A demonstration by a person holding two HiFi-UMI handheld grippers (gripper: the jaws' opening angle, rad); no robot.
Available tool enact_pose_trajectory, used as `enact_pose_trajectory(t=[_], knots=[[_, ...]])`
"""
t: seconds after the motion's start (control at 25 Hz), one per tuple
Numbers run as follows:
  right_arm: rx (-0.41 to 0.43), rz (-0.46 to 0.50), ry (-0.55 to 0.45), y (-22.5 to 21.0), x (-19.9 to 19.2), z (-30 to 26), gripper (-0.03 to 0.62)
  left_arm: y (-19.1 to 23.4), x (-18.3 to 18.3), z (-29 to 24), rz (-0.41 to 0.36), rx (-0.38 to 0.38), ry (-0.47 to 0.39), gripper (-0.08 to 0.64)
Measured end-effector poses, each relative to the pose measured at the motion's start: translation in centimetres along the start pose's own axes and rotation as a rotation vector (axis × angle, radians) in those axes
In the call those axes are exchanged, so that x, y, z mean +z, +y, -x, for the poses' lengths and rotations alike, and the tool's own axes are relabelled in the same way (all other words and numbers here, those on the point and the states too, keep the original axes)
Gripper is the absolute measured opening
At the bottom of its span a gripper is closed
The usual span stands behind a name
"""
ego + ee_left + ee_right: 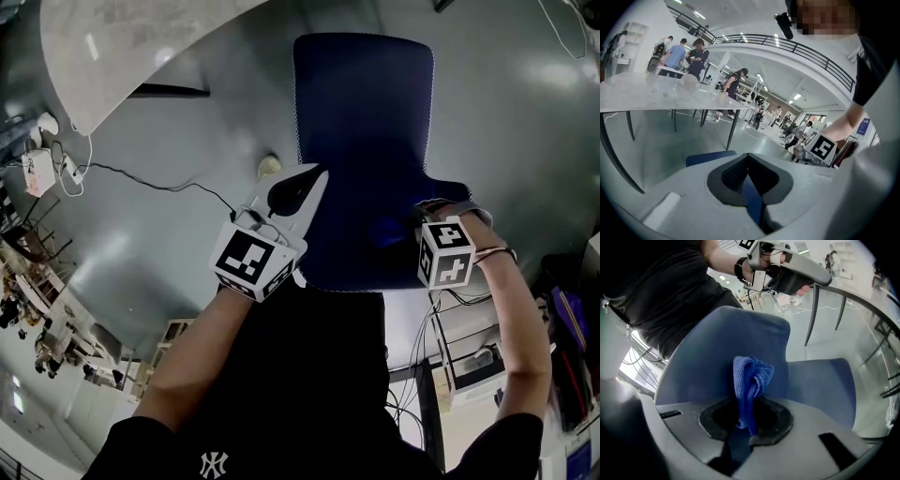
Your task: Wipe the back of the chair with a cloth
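A dark blue chair (361, 103) stands below me, its seat toward the top of the head view and its backrest (352, 258) nearest me. My right gripper (747, 420) is shut on a folded blue cloth (750, 378), which sticks up from the jaws against the inner face of the backrest (708, 357). In the head view that gripper's marker cube (444, 252) sits at the backrest's right edge, and the cloth (385, 232) barely shows. My left gripper (314, 178) hovers at the chair's left edge, jaws together; the left gripper (749, 164) looks over the seat (710, 157).
A pale tabletop (131, 47) lies left of the chair, its legs (733, 126) close by. Cables (169, 185) and a power strip (39, 172) lie on the grey floor. Boxes and wires (473, 361) crowd the right. Several people (696, 56) stand far off.
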State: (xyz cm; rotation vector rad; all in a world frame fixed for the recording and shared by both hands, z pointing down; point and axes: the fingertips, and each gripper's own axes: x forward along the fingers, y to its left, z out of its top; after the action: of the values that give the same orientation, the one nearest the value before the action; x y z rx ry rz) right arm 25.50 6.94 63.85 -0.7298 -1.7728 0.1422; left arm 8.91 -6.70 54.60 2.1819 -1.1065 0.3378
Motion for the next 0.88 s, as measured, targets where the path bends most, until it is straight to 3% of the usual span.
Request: enact_pose_trajectory(t=[0.32, 0.44, 0.64, 0.88], knots=[[-0.028, -0.129, 0.101, 1.4, -3.9, 2.0, 0.071, -1.1, 0.7, -0.5, -0.019, -0.041, -0.008, 0.008], [-0.092, -0.188, 0.101, 0.6, -4.1, 2.7, 0.071, -0.9, 1.0, -0.4, -0.025, -0.041, -0.016, 0.008], [-0.295, -0.331, -0.007, -3.4, -0.9, 3.9, 0.071, 0.7, 1.5, 0.5, -0.027, -0.024, -0.031, 0.008], [-0.279, -0.342, -0.098, -8.1, 5.1, -0.8, 0.071, 3.6, 0.3, 0.4, -0.031, -0.007, -0.010, 0.008]])
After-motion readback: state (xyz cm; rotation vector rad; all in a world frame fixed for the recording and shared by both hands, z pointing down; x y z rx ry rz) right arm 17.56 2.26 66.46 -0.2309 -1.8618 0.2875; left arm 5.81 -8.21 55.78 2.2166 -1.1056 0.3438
